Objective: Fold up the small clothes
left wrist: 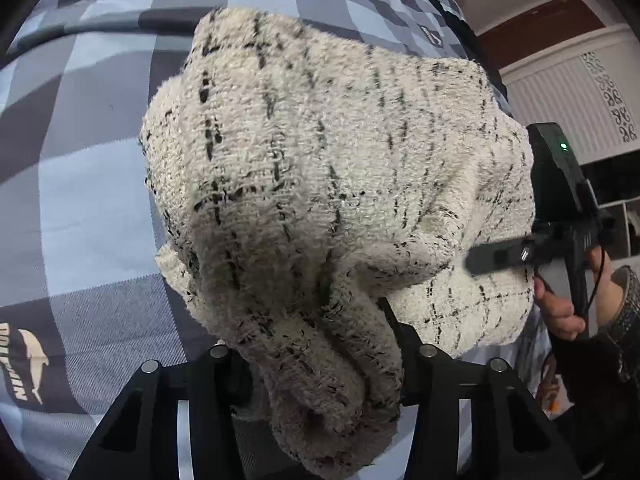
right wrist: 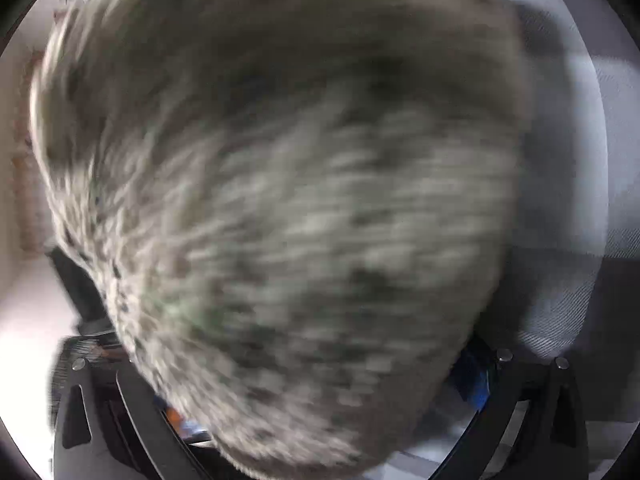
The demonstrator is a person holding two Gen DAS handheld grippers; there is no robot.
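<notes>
In the left wrist view, a bunched fold of the cloth (left wrist: 320, 240) was seen pinched between the black fingers of the left gripper (left wrist: 320, 384), which were closed in on the fabric from both sides. The cloth was a thick, fuzzy, cream-coloured knit, crossed by thin broken black lines in a loose grid. From the grip it was gathered into deep rounded folds and then spread upward and outward into a broad, lumpy sheet held off the bed (left wrist: 80, 208). The bed was covered with a smooth woven blanket in large grey, black and pale blue checks, with a dolphin logo (left wrist: 34, 360) printed on a dark square at lower left.

At the cloth's right edge, the right gripper (left wrist: 520, 258) was seen from the side as a black plastic body with a small green light, held by a hand (left wrist: 560, 312) in a dark knitted sleeve. One finger was laid against the cloth; how wide its fingers stood could not be told from there.

In the right wrist view, nearly the whole frame was filled by the same cloth (right wrist: 288, 200), heavily blurred and draped over the right gripper (right wrist: 316, 440). Only the outer black arms were visible at lower left and right, and whether the fingers were pinching the fabric could not be told.

Beyond the bed, a white panelled wall (left wrist: 560, 92) was visible.
</notes>
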